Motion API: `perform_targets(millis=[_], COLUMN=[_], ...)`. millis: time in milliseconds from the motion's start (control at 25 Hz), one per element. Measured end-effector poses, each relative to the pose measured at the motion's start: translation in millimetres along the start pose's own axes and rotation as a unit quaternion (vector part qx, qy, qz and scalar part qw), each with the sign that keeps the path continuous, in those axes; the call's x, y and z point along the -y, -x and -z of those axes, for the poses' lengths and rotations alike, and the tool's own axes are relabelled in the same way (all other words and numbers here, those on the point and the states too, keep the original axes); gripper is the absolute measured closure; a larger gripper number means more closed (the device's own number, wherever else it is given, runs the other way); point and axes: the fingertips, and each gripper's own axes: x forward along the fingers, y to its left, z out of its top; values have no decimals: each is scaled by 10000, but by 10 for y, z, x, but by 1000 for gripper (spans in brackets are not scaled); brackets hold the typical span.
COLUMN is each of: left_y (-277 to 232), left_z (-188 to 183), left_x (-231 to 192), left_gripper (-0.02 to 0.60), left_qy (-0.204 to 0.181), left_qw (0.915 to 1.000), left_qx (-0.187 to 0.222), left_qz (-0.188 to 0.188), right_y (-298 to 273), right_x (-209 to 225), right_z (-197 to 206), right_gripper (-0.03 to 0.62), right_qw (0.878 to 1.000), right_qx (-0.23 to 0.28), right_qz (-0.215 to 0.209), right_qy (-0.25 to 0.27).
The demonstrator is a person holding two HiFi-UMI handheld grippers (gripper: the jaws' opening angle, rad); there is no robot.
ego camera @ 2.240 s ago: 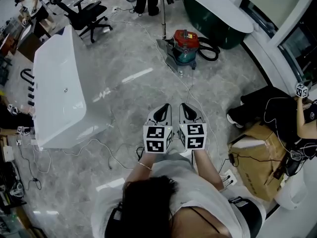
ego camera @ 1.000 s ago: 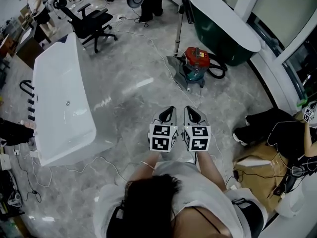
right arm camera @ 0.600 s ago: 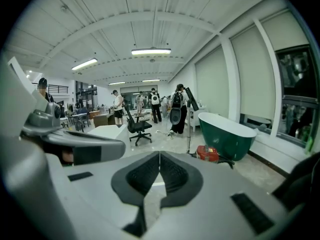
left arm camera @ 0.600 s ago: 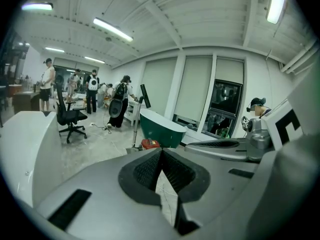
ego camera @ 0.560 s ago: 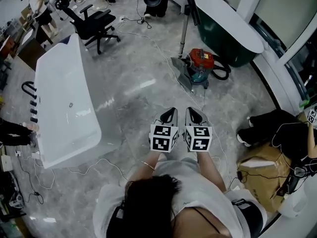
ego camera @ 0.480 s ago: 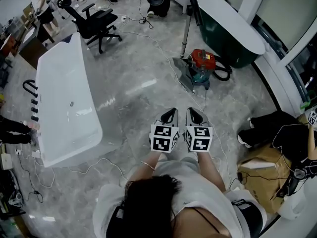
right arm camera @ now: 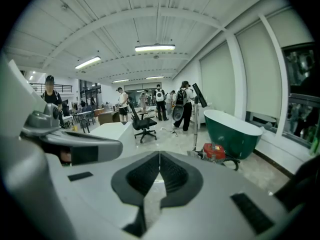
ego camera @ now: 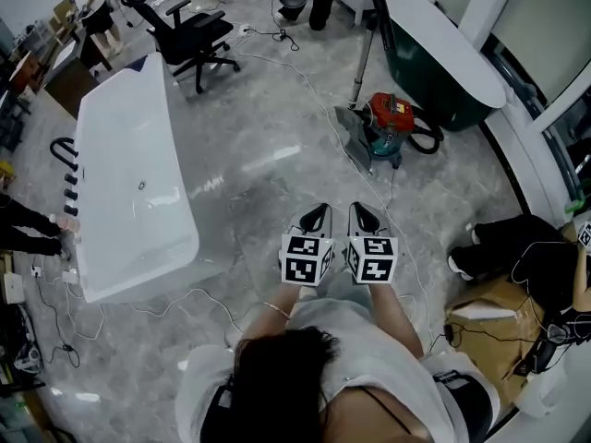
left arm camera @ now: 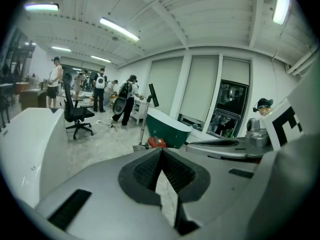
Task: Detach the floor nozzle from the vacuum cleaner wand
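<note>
- Grey marble-patterned floor (ego camera: 268, 155), glossy with streaks of reflected light, carries everything; a thin white cable (ego camera: 297, 79) snakes across it
- Long white bathtub (ego camera: 129, 173), smooth and rectangular with rounded corners, stands along the floor's left side, with a black office chair (ego camera: 194, 35) on castors beyond it
- Dark green bathtub (ego camera: 434, 58) with a smooth white rim sits by the floor's far right edge
- The vacuum cleaner canister (ego camera: 391, 116) is drum-shaped, red on top with a teal lower body, and stands on the floor just beside the green tub; a black ribbed hose (ego camera: 428, 139) loops at its right
- The floor nozzle (ego camera: 358, 142) is a flat grey wedge that lies on the floor against the canister's left side
- The wand (ego camera: 366, 49), a slim metal tube, rises steeply from the nozzle's far end, joined to it
- The left gripper (ego camera: 317, 212) and right gripper (ego camera: 358, 212) are pale grey plastic with black ribbed pads and black-and-white marker cubes; they are held side by side over the near middle of the floor
- Each gripper's own view shows its jaws pressed together with nothing between them
- Both grippers point toward the nozzle, which lies well apart from them, ahead and slightly to the right, touched by neither
</note>
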Motion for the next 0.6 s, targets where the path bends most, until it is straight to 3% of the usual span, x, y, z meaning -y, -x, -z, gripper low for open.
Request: perform_targets(millis=[600], left_y=[-79], left_z=[-154], left_x=[-127], left_gripper=[577], left_qy=[60], left_qw=[9999], left_qx=[130], left_qz=[-71], right_y=[-99], right_x=[53], right_z=[-117], right_gripper=[579], right_qw=[9999], right_qx=[116], right_qz=[-87], right_qy=[57])
